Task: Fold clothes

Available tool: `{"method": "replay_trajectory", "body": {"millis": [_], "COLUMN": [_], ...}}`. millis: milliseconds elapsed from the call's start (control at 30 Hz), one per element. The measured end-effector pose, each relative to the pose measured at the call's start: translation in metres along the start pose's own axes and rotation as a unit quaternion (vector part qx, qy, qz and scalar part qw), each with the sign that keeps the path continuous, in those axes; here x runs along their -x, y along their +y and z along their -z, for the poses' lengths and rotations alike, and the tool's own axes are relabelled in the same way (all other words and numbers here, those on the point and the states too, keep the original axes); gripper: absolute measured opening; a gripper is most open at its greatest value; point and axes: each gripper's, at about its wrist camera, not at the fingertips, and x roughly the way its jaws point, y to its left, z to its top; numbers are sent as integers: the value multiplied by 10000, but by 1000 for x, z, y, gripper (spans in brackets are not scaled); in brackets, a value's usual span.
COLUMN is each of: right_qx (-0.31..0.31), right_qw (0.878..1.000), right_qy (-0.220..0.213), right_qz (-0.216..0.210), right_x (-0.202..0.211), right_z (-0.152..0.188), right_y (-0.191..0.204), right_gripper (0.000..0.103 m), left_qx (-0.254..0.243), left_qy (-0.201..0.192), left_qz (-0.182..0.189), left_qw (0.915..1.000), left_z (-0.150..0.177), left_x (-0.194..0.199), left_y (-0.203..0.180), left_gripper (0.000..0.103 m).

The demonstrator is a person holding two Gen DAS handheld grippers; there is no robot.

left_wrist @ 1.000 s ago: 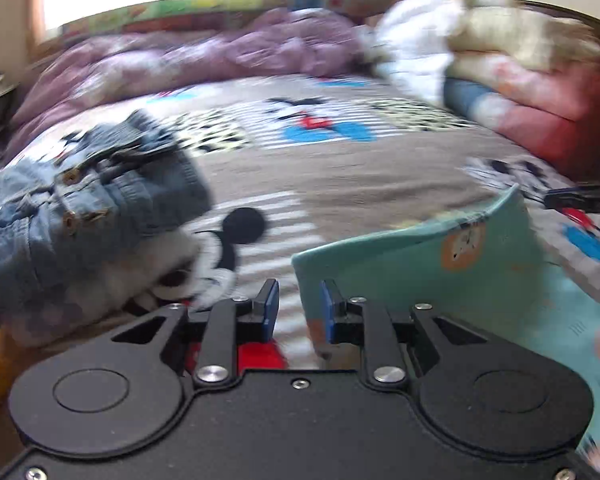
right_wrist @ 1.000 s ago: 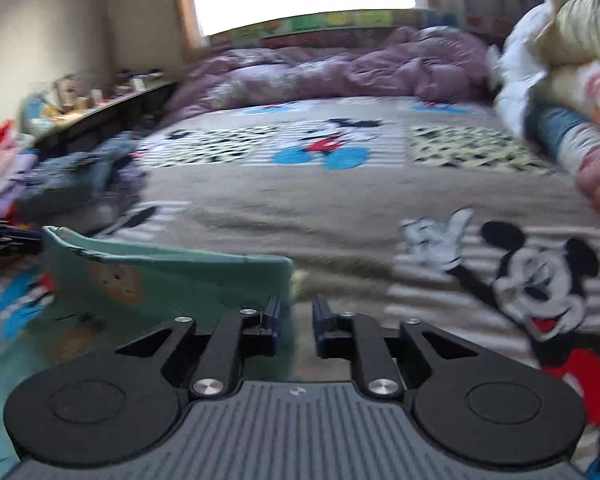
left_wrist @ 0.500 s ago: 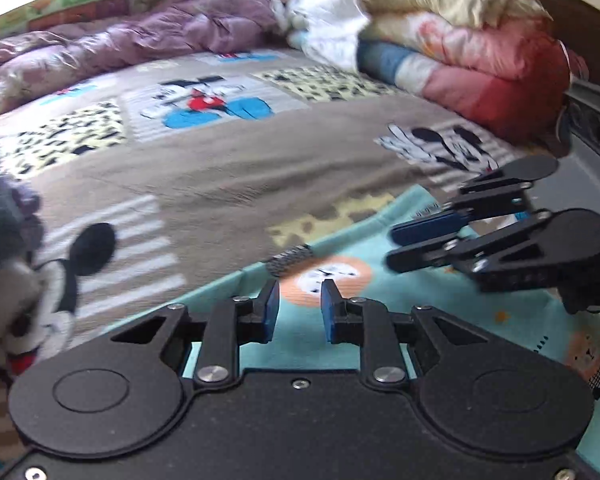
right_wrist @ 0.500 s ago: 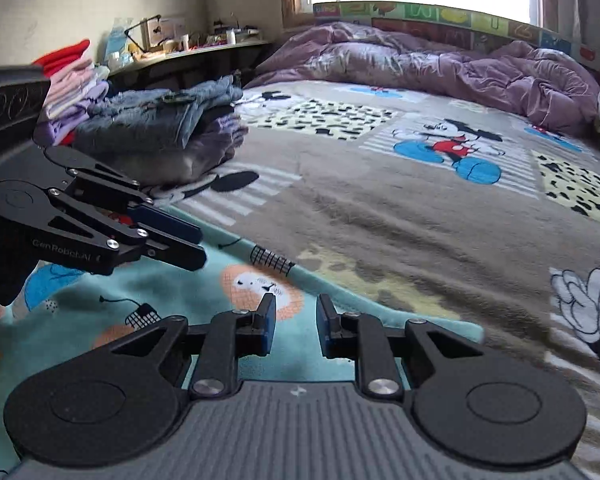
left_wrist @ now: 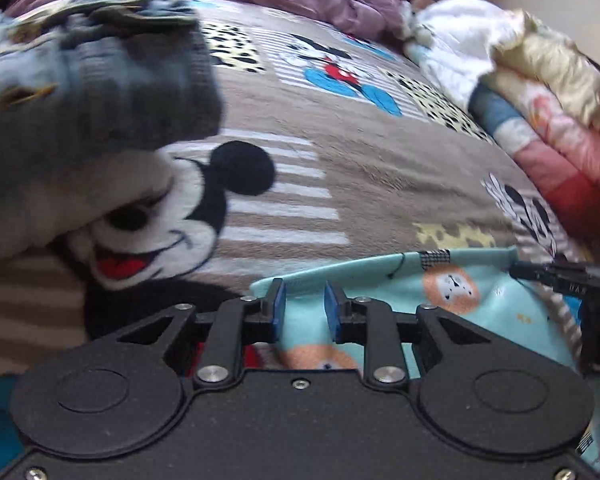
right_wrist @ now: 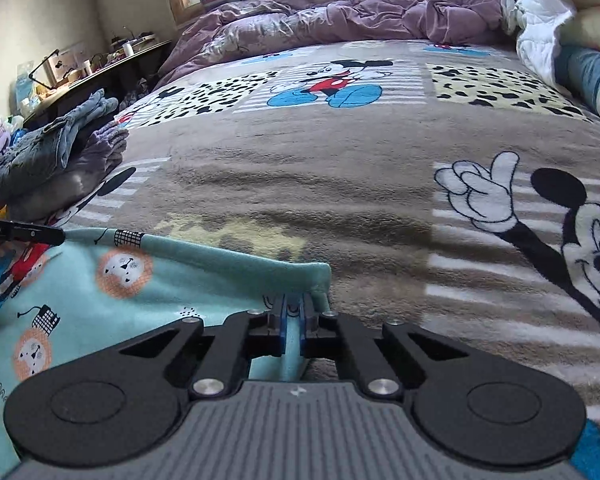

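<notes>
Pinching the far right corner of a thin, limp teal lion-print garment (right_wrist: 148,292) lying on the bed's cartoon blanket (right_wrist: 340,184), the right tool (right_wrist: 293,320) clamps shut while the left tool (left_wrist: 302,312), opening, straddles the opposite corner, the likeliest hold.

A home bedroom: a bed spread with a brown cartoon-mouse fleece blanket (right_wrist: 340,168), a rumpled purple duvet (right_wrist: 340,16) by the window, stacked folded quilts (left_wrist: 540,92) and a cluttered side shelf (right_wrist: 100,68).
</notes>
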Motion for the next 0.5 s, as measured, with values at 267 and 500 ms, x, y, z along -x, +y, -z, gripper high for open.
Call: {"method": "replay_trajectory", "body": {"millis": [267, 500], "right_qx": [-59, 278], "right_qw": [9990, 9991], "right_qy": [-433, 49], "right_qz": [-13, 327], "right_x": [22, -15], "right_z": [-4, -3], "right_y": [7, 19], "right_gripper": [16, 8], "left_qx": [-642, -1441], "left_qy": [-512, 90], "left_qz": [-146, -553], "left_qw": [9965, 9880], "left_z": [13, 20], "left_x": [42, -14], "left_y": [-25, -45], "left_gripper": [35, 39]}}
